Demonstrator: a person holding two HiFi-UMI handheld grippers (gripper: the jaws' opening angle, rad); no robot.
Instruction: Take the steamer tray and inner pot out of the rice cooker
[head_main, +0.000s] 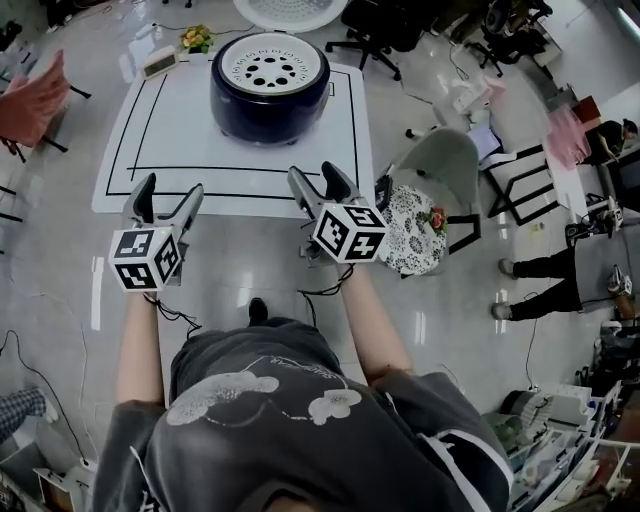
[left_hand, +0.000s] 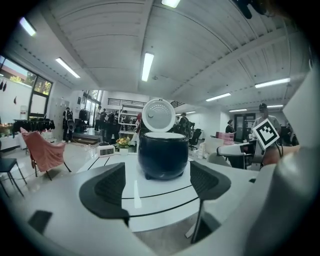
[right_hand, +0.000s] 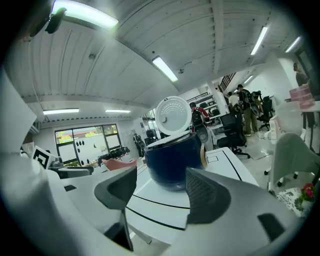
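Note:
A dark blue rice cooker (head_main: 269, 88) stands on the white table (head_main: 180, 130) with its round lid (head_main: 290, 12) swung up behind it. Inside its mouth lies the white steamer tray (head_main: 268, 62) with several holes; the inner pot below it is hidden. My left gripper (head_main: 168, 201) and right gripper (head_main: 321, 187) hover open and empty at the table's near edge, well short of the cooker. The left gripper view shows the cooker (left_hand: 162, 154) straight ahead between the jaws (left_hand: 157, 186). In the right gripper view the cooker (right_hand: 174, 159) also sits between the jaws (right_hand: 160, 187).
A small clock (head_main: 159, 62) and a flower pot (head_main: 197, 39) stand at the table's far left corner. A grey chair (head_main: 437, 165) and a floral stool (head_main: 415, 228) stand right of the table. A pink-draped chair (head_main: 30, 100) is at the left. Other people are around.

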